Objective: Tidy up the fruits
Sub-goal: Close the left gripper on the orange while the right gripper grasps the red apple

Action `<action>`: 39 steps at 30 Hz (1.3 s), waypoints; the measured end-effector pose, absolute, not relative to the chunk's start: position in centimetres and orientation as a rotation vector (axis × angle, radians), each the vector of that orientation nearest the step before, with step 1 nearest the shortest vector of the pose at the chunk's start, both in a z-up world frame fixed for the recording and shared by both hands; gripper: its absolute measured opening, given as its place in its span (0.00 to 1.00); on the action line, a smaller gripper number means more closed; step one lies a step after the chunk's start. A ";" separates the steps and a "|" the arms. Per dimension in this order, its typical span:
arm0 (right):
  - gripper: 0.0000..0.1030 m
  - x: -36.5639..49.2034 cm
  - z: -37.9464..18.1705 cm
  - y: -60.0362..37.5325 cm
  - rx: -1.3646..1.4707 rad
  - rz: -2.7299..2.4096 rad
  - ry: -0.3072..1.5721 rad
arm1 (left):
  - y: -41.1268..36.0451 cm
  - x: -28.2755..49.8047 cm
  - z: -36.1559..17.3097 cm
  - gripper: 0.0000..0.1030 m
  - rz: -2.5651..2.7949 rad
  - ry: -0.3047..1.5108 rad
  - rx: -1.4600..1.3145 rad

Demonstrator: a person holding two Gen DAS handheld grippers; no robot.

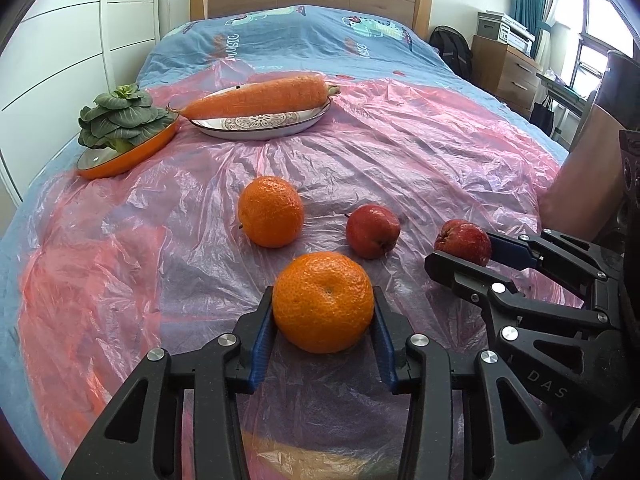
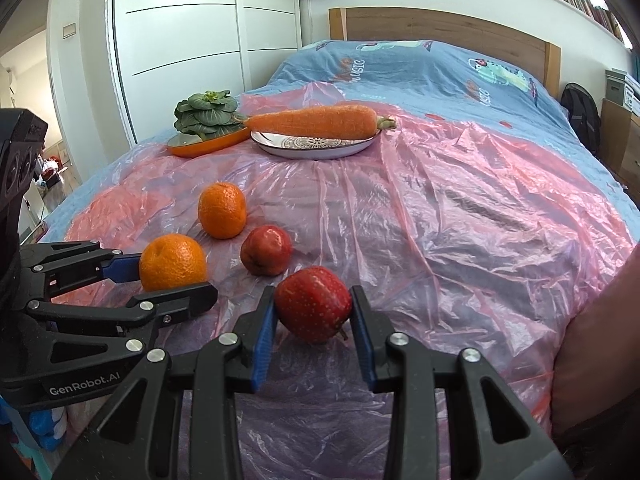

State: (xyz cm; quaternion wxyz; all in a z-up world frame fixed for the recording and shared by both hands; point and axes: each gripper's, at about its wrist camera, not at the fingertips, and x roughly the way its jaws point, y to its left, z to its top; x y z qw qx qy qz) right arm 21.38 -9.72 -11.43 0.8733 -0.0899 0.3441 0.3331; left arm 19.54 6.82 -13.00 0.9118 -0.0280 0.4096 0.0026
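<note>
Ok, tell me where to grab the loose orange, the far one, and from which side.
Take the far orange across its widest middle, coming from the near side, low over the plastic sheet. It is round, sits apart from the loose apple, and both flanks look free.

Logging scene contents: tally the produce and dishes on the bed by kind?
Oranges: 2
Red apples: 2
Carrot: 1
Bok choy: 1
Orange dish: 1
White patterned plate: 1
Total: 8
</note>
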 end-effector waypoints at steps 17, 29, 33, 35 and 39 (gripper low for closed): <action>0.19 19.5 -10.5 -9.5 -0.234 0.668 0.761 | 7.1 18.5 -10.7 0.37 0.028 0.821 -0.083; 0.19 15.5 -7.3 -9.4 -0.242 0.675 0.775 | 7.9 16.1 -7.4 0.37 0.111 0.791 -0.103; 0.19 13.7 -5.7 -9.3 -0.255 0.688 0.764 | 7.9 14.4 -6.4 0.37 0.129 0.789 -0.108; 0.19 12.9 -4.9 -9.7 -0.253 0.690 0.758 | 7.8 13.7 -5.8 0.37 0.136 0.786 -0.104; 0.19 11.4 -3.4 -10.4 -0.243 0.686 0.755 | 7.6 12.2 -4.6 0.37 0.142 0.780 -0.101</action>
